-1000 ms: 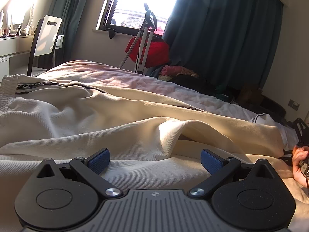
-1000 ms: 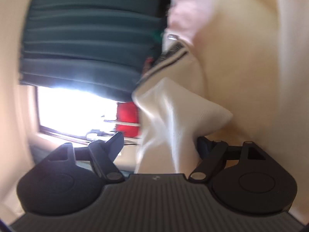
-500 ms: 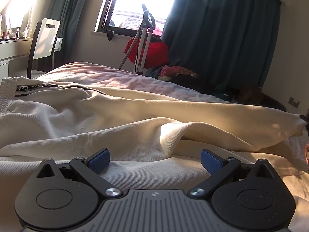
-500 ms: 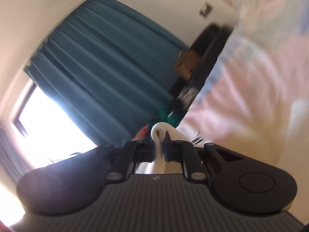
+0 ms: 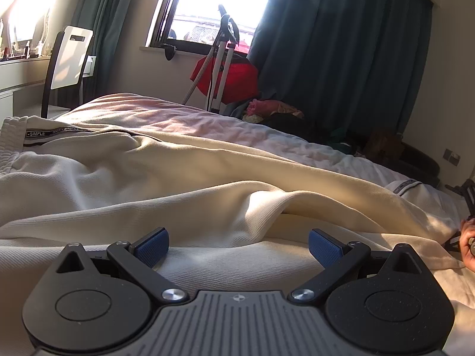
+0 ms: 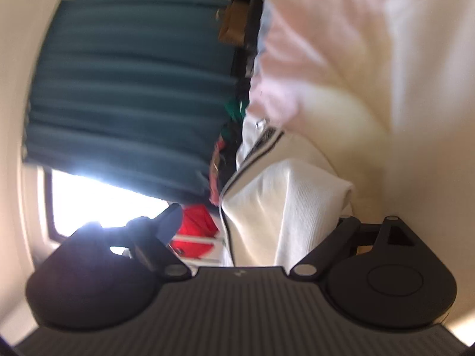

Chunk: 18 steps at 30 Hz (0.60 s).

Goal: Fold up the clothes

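Note:
A cream ribbed garment point(image 5: 178, 178) with a black-edged lettered band lies spread in loose folds across the bed. My left gripper point(image 5: 237, 247) rests low over its near fold, open, its blue pads point(image 5: 151, 246) wide apart with only flat cloth below. The right wrist view is rolled sideways and blurred. There my right gripper point(image 6: 261, 222) has its jaws opening, and a fold of the garment's end point(image 6: 282, 207) with the striped band stands loose between the fingers. A person's hand point(image 5: 467, 243) shows at the right edge of the left wrist view.
The bed carries a pale pink sheet point(image 5: 184, 118). Beyond it stand a window, dark teal curtains point(image 5: 341, 59), a red bag with a metal stand point(image 5: 228, 80), a clothes pile on the floor point(image 5: 276, 112) and a white chair point(image 5: 69, 59) at the left.
Half a second ago my right gripper was shut on the garment's end and held it stretched up; now its jaws are wide and that end lies slack on the bed. The left gripper kept still.

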{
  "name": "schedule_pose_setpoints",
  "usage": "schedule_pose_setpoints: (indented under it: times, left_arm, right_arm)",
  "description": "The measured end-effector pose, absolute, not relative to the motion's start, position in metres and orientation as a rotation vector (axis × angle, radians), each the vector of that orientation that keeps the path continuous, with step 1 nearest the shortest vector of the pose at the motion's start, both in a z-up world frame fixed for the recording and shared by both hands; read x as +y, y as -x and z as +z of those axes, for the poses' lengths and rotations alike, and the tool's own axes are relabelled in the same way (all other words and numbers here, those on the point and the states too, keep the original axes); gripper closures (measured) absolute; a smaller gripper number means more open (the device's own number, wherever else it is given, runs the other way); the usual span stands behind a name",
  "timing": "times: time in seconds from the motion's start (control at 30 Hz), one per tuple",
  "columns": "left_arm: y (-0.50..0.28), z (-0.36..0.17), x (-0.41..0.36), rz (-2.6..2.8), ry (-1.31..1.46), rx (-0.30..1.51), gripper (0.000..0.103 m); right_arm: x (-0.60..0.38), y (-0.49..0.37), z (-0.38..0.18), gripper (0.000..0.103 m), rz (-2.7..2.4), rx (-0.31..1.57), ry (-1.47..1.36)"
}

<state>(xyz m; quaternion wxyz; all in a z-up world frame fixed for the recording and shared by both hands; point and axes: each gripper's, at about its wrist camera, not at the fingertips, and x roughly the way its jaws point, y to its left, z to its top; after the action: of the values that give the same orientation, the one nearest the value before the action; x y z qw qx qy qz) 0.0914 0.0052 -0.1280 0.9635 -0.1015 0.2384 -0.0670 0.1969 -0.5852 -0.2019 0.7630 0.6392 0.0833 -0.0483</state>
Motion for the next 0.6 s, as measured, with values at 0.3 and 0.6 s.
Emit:
schedule_pose_setpoints:
  times: [0.3, 0.6]
  left_arm:
    - [-0.098, -0.134, 0.009, -0.149, 0.239, 0.509, 0.002]
    - [-0.094, -0.131, 0.006, -0.158, 0.224, 0.492, 0.002]
  right_arm:
    - [-0.594, -0.252, -0.154, 0.091, -0.499, 0.297, -1.149]
    - [-0.633, -0.188, -0.044, 0.1, -0.551, -0.006, -0.73]
